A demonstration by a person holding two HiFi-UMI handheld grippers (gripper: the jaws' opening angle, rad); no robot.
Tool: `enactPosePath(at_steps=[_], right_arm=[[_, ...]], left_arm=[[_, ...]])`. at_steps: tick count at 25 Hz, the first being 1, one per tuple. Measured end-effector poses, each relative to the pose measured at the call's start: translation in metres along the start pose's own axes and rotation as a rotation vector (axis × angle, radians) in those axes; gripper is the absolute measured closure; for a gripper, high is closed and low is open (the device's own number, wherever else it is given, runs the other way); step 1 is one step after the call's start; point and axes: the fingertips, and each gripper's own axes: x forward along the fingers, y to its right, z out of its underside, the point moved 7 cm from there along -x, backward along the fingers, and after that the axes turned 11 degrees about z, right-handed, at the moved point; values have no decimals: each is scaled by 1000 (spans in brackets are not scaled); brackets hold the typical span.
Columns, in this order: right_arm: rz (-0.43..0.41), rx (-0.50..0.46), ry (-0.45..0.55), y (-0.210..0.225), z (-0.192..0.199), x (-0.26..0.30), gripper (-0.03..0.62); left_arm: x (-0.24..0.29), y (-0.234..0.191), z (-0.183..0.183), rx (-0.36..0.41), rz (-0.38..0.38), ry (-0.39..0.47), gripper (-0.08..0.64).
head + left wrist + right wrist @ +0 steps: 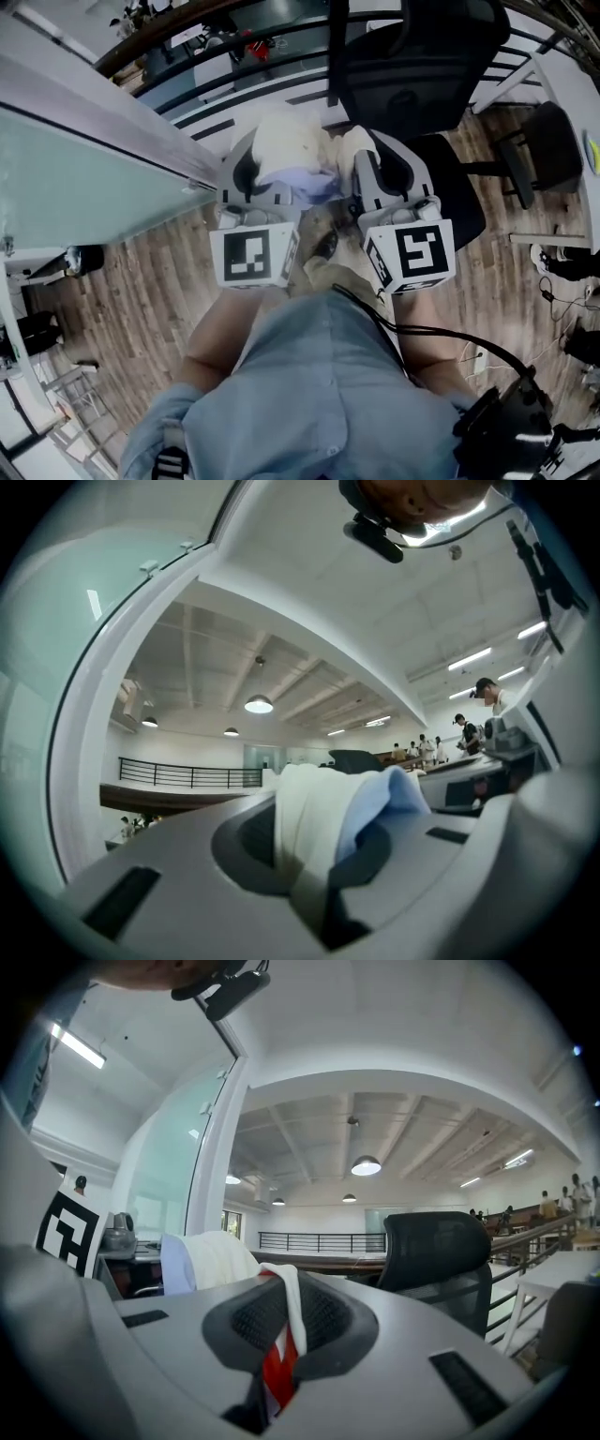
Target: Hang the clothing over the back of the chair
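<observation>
Clothing held level between both grippers. L gripper jaws clamped on white/blue fold; R gripper jaws clamped on white/red edge. Chair near, at 1 o'clock of clothing.

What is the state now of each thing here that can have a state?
chair: back bare, nothing hung on it
clothing: bunched, off the chair, gripped at two places
left gripper: shut on clothing
right gripper: shut on clothing
</observation>
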Motion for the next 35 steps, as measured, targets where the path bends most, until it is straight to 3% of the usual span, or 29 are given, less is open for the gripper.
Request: enactPosePath(at_steps=[7, 11, 25, 30, 35], right_arm=[[50, 6, 70, 39, -55, 44, 568], [75, -27, 109, 45, -81, 57, 568], [135, -58, 60, 64, -77, 93, 568], [173, -69, 67, 75, -93, 104, 568], [228, -64, 99, 93, -133, 116, 568]], left_arm=[[79, -26, -45, -15, 137, 51, 518], [98, -42, -69, -31, 158, 76, 518], [155, -61, -59, -73, 243, 35, 518], [181, -68, -75, -77, 291, 56, 518], [216, -80, -110, -104, 391, 76, 518]])
